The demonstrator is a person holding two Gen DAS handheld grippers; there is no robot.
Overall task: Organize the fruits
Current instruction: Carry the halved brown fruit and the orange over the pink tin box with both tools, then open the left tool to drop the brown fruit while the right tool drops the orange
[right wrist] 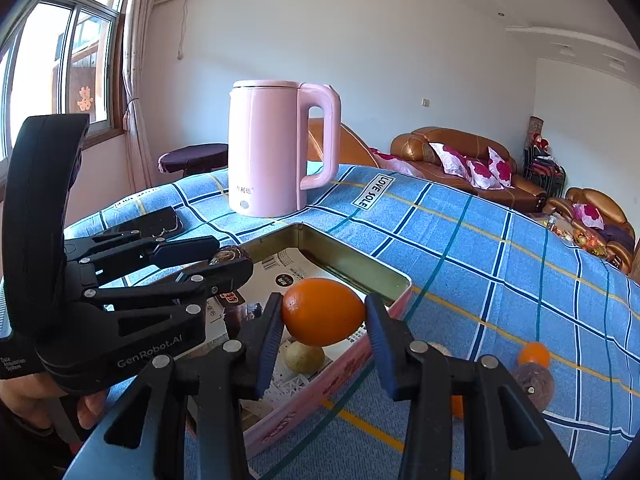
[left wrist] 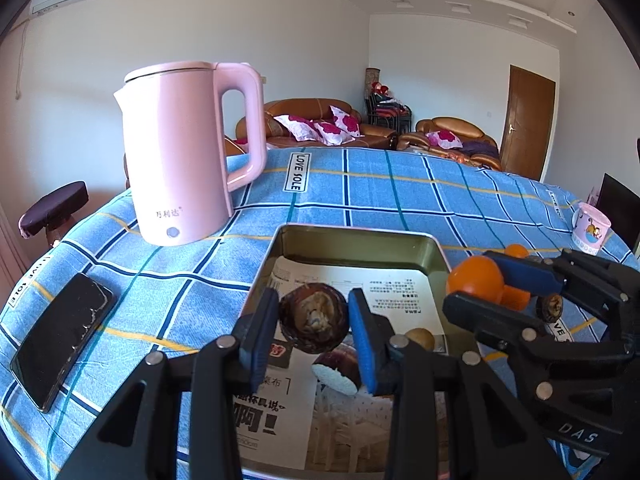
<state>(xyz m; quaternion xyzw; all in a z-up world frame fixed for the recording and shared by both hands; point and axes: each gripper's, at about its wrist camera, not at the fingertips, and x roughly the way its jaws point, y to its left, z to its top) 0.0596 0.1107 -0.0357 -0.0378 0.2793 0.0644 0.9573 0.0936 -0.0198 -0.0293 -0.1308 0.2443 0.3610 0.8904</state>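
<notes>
Fruits mid-transfer, both carried over the tin tray (left wrist: 434, 246) so they drop inside. Left gripper (left wrist: 314, 320) clamps a dark brown mangosteen-like fruit (left wrist: 314, 318) above the paper liner, probably there to keep the tin clean. Right gripper (right wrist: 324, 312) is closed on an orange (right wrist: 324, 312) over the tray's near edge. Small orange (right wrist: 534, 354) lies loose on the cloth, right, likely next.
</notes>
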